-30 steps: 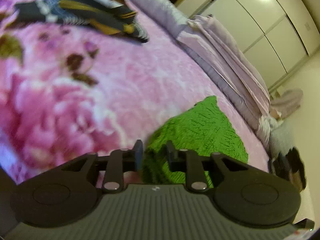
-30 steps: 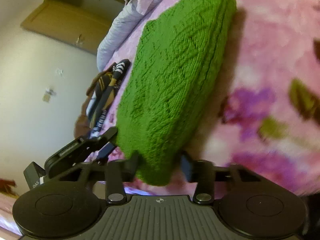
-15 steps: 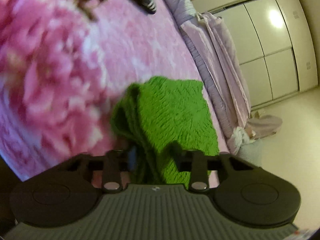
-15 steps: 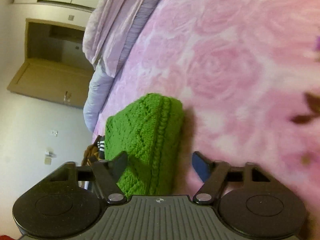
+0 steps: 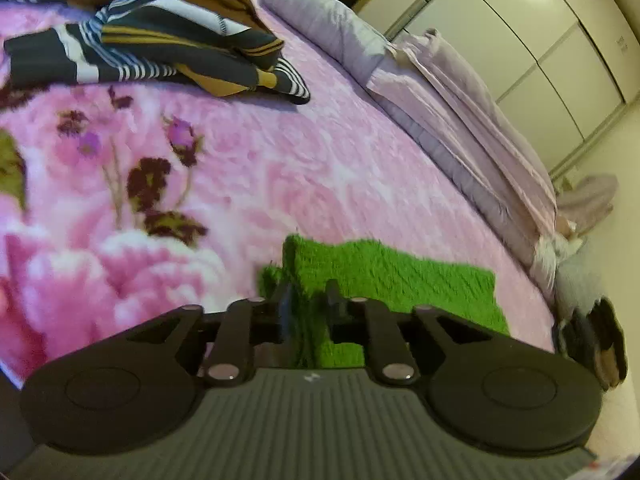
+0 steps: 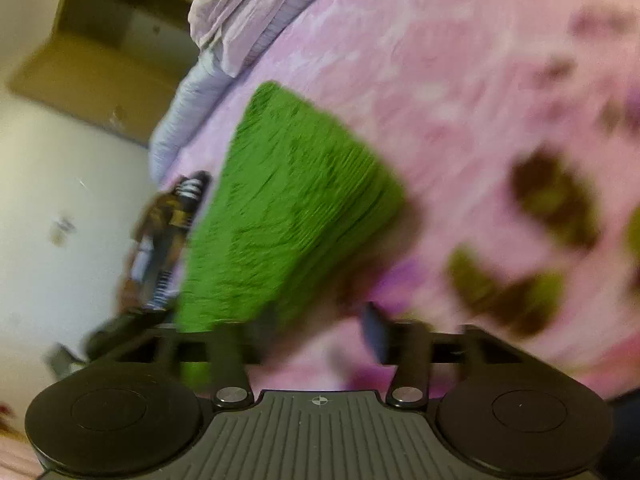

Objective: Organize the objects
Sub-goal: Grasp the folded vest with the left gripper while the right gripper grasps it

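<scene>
A green knitted garment (image 5: 384,280) is lying low in the frame's centre on the pink floral blanket (image 5: 240,176). The left gripper (image 5: 308,300) is pinching a bunched fold of it between nearly closed jaws. In the blurred right wrist view, the right gripper (image 6: 320,320) is standing with its jaws spread, holding nothing, the garment (image 6: 288,208) just beside its left finger. Striped dark clothes (image 5: 160,56) are lying in the upper left. No readable writing is showing.

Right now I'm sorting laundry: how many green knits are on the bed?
1: the green knit lies on the pink blanket, pinched by the left tongs. Others may be hidden.
</scene>
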`<state>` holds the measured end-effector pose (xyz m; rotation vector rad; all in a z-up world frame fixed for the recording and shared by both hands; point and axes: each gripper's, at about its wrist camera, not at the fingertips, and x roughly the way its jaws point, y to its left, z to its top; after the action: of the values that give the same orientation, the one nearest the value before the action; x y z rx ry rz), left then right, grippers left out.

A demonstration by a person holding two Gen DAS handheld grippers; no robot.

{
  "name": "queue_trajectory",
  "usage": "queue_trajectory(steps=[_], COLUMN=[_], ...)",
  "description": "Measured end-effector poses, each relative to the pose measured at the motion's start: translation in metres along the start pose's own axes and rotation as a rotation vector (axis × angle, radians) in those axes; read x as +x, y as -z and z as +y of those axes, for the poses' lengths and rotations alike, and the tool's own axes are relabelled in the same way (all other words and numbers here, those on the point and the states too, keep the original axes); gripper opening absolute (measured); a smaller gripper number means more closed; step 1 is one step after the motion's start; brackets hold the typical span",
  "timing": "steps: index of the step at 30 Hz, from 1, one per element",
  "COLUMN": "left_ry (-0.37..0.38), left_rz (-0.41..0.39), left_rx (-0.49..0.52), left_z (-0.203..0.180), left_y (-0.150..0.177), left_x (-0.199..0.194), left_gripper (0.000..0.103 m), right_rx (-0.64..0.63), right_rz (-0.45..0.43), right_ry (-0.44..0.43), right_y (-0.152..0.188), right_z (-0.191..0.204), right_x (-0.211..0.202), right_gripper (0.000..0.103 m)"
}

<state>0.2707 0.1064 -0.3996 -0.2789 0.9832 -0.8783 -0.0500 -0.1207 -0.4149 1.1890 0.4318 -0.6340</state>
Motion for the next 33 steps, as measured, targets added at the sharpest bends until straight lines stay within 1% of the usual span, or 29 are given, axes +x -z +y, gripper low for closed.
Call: queue_trajectory(steps=[2, 3, 4, 5, 6, 7, 9, 13, 16, 18, 22, 24, 27, 28, 30, 33], left_ry=[0.031, 0.041, 0.051, 0.060, 0.067, 0.069, 0.079, 0.118, 0.131, 0.144, 0.186, 0.199, 0.231, 0.234, 0.234, 0.225], left_rz=[0.032, 0.052, 0.070, 0.083, 0.101, 0.118, 0.120, 0.131, 0.134, 0.132, 0.150, 0.156, 0.165, 0.166, 0.169, 0.172], left_rx=[-0.040, -0.071, -0.097, -0.113, -0.127, -0.137, -0.155, -0.195, -0.194, -0.203, -0.192, -0.196, -0.221, -0.219, -0.223, -0.215], left_z=[0.005, 0.008, 0.013, 0.016, 0.020, 0.022, 0.026, 0.030, 0.029, 0.028, 0.023, 0.025, 0.033, 0.034, 0.032, 0.027], left_y=[0.007, 0.011, 0.015, 0.019, 0.022, 0.025, 0.027, 0.023, 0.019, 0.018, 0.018, 0.019, 0.021, 0.021, 0.020, 0.016], left_x=[-0.009, -0.013, -0.018, -0.020, -0.022, -0.020, -0.016, -0.001, 0.012, 0.019, 0.027, 0.026, 0.025, 0.027, 0.033, 0.040], left_gripper=[0.033, 0.037, 0.043, 0.049, 0.051, 0.051, 0.051, 0.051, 0.053, 0.054, 0.041, 0.039, 0.039, 0.039, 0.039, 0.039], right_rx=[-0.084, -0.114, -0.134, -0.147, -0.158, -0.164, -0.174, -0.149, -0.118, -0.111, -0.099, -0.109, -0.111, -0.109, -0.108, -0.105], right_rz=[-0.073, -0.097, -0.106, -0.100, -0.085, -0.070, -0.032, 0.046, 0.080, 0.069, 0.084, 0.106, 0.127, 0.134, 0.148, 0.154], right_ry=[0.017, 0.021, 0.019, -0.004, -0.034, -0.045, -0.084, -0.093, -0.086, -0.118, -0.164, -0.177, -0.208, -0.219, -0.233, -0.233], right_y=[-0.014, -0.024, -0.037, -0.050, -0.060, -0.071, -0.083, -0.098, -0.103, -0.105, -0.114, -0.117, -0.119, -0.120, -0.120, -0.121], right_z=[-0.003, -0.004, -0.005, -0.006, -0.006, -0.006, -0.007, -0.012, -0.021, -0.025, -0.026, -0.025, -0.029, -0.031, -0.032, -0.027], right_x=[-0.018, -0.025, -0.028, -0.026, -0.024, -0.017, -0.002, 0.037, 0.063, 0.073, 0.085, 0.088, 0.087, 0.088, 0.092, 0.101], right_gripper=[0.064, 0.068, 0.070, 0.074, 0.076, 0.077, 0.077, 0.077, 0.077, 0.077, 0.075, 0.070, 0.066, 0.065, 0.057, 0.051])
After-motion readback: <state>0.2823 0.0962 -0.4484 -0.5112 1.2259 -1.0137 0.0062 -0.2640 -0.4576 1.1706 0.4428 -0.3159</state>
